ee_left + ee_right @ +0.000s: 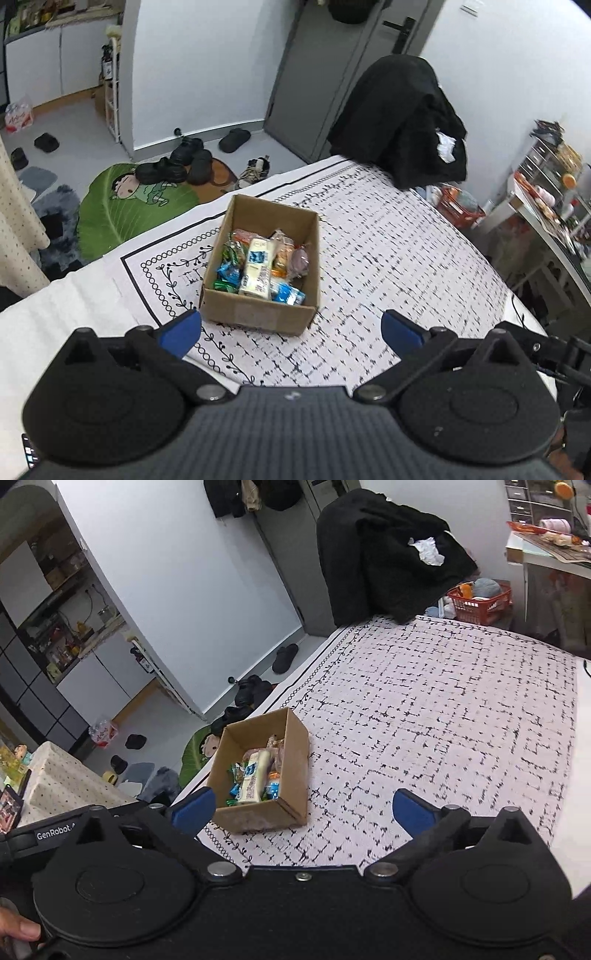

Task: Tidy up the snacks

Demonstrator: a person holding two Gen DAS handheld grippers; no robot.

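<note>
A brown cardboard box (258,317) stands on the patterned tablecloth (388,258), holding several wrapped snacks (258,266) with a pale cream packet lying on top. My left gripper (291,332) hovers above and just short of the box's near wall, its blue-padded jaws wide apart with nothing between them. In the right wrist view the same box (295,753) sits left of centre with the snacks (255,775) inside. My right gripper (304,808) is open and bare, its left fingertip (194,808) close beside the box's near corner.
A chair draped in black clothing (399,122) stands at the table's far edge. Shoes and a green leaf mat (129,206) lie on the floor to the left. A red basket (480,603) and a cluttered side table (546,546) are at the right.
</note>
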